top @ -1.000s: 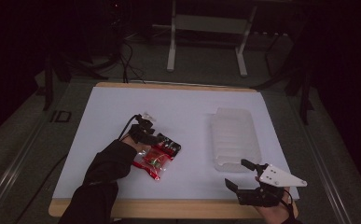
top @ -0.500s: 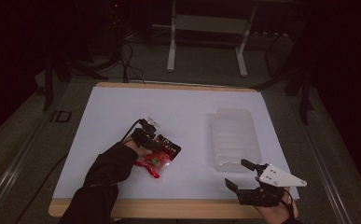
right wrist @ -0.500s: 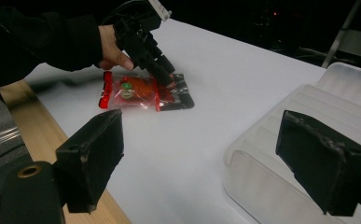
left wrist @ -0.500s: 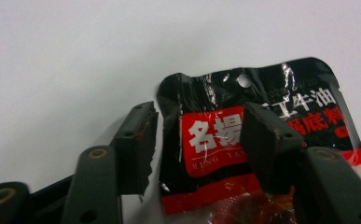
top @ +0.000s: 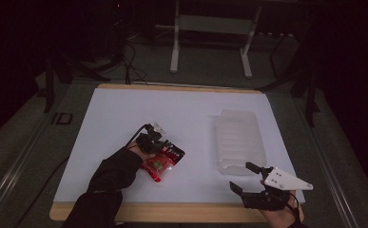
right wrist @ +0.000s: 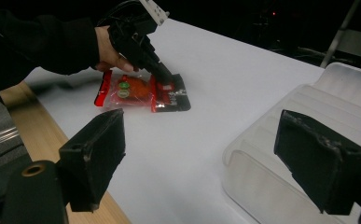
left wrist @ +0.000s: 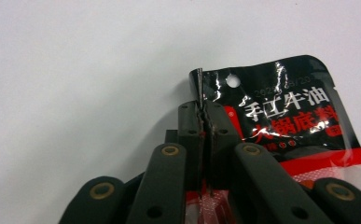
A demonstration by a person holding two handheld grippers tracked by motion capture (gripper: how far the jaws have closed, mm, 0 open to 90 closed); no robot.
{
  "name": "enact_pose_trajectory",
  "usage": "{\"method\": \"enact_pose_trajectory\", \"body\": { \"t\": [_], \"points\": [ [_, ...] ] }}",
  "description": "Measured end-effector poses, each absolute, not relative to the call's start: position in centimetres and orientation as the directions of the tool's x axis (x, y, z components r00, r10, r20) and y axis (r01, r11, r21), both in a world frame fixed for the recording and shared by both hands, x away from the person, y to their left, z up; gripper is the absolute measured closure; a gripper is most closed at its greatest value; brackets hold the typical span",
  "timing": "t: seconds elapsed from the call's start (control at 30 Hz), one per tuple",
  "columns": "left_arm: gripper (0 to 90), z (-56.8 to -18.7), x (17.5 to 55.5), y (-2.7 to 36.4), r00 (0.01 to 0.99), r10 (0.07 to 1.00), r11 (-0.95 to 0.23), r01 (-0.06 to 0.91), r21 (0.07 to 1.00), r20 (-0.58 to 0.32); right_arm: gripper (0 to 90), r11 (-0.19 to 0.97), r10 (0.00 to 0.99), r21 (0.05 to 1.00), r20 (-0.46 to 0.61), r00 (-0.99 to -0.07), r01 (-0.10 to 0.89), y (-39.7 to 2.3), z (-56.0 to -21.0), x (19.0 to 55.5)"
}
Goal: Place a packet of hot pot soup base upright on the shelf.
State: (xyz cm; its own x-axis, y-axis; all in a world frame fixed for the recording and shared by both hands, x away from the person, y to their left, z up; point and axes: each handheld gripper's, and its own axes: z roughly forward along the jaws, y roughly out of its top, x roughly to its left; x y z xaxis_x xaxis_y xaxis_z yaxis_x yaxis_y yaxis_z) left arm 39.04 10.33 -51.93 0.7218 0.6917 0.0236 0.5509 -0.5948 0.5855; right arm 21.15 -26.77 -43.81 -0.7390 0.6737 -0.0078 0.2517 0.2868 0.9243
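White-topped table (top: 124,114) w/ red-black sachet (top: 165,161) & clear plastic tray (top: 238,137) on it.

A white sheet (top: 124,114) covers a wood-edged worktop (top: 172,212) in a dark room. Behind its far edge, a pale metal frame (top: 210,42) stands on the grey floor (top: 20,142), black cables (top: 129,61) trail nearby, and the surroundings fade into shadow.

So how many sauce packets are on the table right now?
1. The red-and-black sauce packet lies near the table's front left, its edge pinched in the left gripper. None seems hidden.
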Motion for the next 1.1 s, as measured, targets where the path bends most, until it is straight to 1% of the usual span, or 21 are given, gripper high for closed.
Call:
{"method": "enact_pose_trajectory", "body": {
  "t": [0.1,0.27,0.3,0.37,0.57,0.6,0.73,0.8,0.83,1.1],
  "points": [
    [88.0,-52.0,38.9,10.4,0.714,0.700,-0.586,0.549,0.596,0.030,17.0,0.283,0.674,0.925,-0.004,-0.738,0.253,-26.8,-43.8,21.2],
    [88.7,-51.8,38.9,11.3,0.688,0.725,-0.515,0.580,0.631,-0.042,17.0,0.275,0.675,0.927,0.003,-0.738,0.256,-27.0,-43.8,21.2],
    [88.7,-51.7,38.8,11.5,0.686,0.726,-0.508,0.578,0.639,-0.044,17.0,0.274,0.677,0.927,0.005,-0.736,0.258,-27.0,-43.8,21.2],
    [88.7,-51.5,38.6,11.8,0.680,0.730,-0.483,0.579,0.657,-0.062,19.5,0.262,0.686,0.931,0.006,-0.728,0.254,-27.1,-43.7,21.1],
    [88.8,-50.3,37.9,12.3,0.681,0.730,-0.469,0.559,0.684,-0.057,24.6,0.237,0.696,0.938,0.018,-0.718,0.253,-27.4,-43.3,20.9],
    [88.9,-50.1,37.8,12.3,0.680,0.731,-0.465,0.555,0.690,-0.055,26.8,0.237,0.692,0.937,0.024,-0.721,0.259,-27.4,-43.3,21.0],
    [89.1,-49.2,37.4,12.6,0.679,0.731,-0.450,0.555,0.699,-0.068,26.8,0.223,0.692,0.942,0.028,-0.721,0.250,-27.4,-43.2,20.8],
    [89.1,-48.8,37.1,12.8,0.682,0.729,-0.451,0.545,0.706,-0.061,26.3,0.223,0.697,0.943,0.021,-0.717,0.245,-27.3,-43.1,20.7],
    [89.1,-48.6,36.9,12.8,0.679,0.732,-0.448,0.541,0.711,-0.056,22.6,0.231,0.693,0.944,0.011,-0.721,0.236,-27.3,-43.1,20.7],
    [89.1,-46.8,35.6,13.2,0.689,0.723,-0.433,0.509,0.744,-0.050,22.1,0.262,0.703,0.934,-0.014,-0.711,0.241,-26.9,-43.3,20.7]
  ]
}}
